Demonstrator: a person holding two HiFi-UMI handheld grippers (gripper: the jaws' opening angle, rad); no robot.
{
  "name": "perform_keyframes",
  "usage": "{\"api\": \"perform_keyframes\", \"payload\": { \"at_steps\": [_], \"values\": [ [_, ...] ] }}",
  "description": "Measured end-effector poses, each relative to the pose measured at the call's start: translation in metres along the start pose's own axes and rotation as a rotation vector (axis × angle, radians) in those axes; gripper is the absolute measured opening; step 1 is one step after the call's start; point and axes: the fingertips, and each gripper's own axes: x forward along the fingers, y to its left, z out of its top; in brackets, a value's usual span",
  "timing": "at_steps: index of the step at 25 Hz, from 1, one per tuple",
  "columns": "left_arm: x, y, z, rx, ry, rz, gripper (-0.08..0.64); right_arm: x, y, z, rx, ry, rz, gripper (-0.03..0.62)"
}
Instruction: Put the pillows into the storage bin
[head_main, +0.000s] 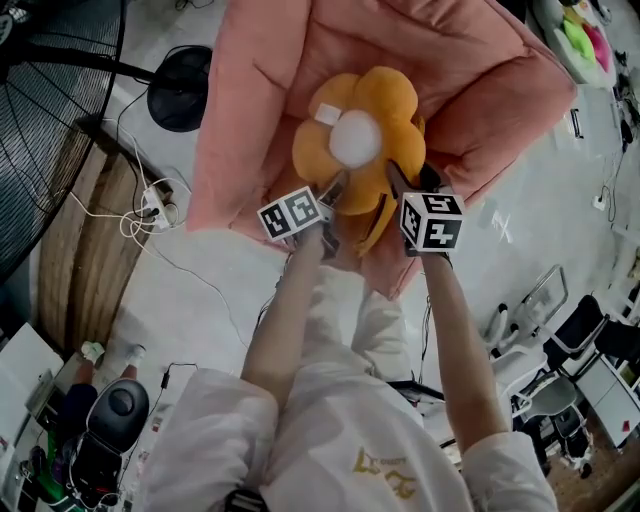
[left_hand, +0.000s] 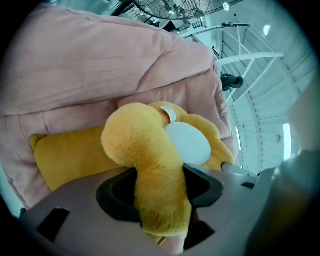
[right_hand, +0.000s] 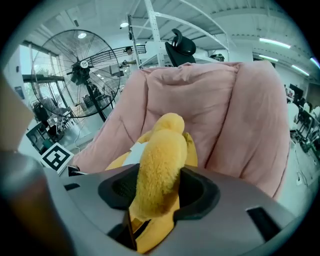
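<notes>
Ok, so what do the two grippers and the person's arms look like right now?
The left gripper and right gripper match: grey moulded body, black jaw pads, and a white cube with black square markers on top. No cables show on either. The person wears a white short-sleeved shirt with a gold print on the front; the forearms are bare.

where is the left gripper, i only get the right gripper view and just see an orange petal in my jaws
Observer: The left gripper is shut on another petal of the same flower pillow that your right gripper holds.
Operator: is the pillow over the bin
Observer: Yes. The head view shows it over the opening of the pink storage bin, towards the near wall.
Operator: which side is up
Observer: Its round white centre faces up at the head camera.
</notes>
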Motion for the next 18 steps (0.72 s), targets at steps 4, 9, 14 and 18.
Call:
{"api": "perform_keyframes", "payload": {
  "at_steps": [4,9,14,18],
  "values": [
    [-0.01,-0.007,0.001,0.105,-0.014,0.018,0.239,-0.009,0.008,0.002,-0.096,-0.021,-0.016,0.21],
    [-0.023,-0.017,0.003,0.171,-0.035,0.034,0.235,-0.024,0.014,0.004,-0.118,-0.042,-0.02,0.206],
    [-0.038,-0.027,0.004,0.215,-0.049,0.032,0.235,-0.042,0.022,0.008,-0.12,-0.063,-0.018,0.207],
    [-0.048,-0.039,0.006,0.241,-0.066,0.018,0.233,-0.056,0.027,0.015,-0.119,-0.096,-0.01,0.207]
  ]
}}
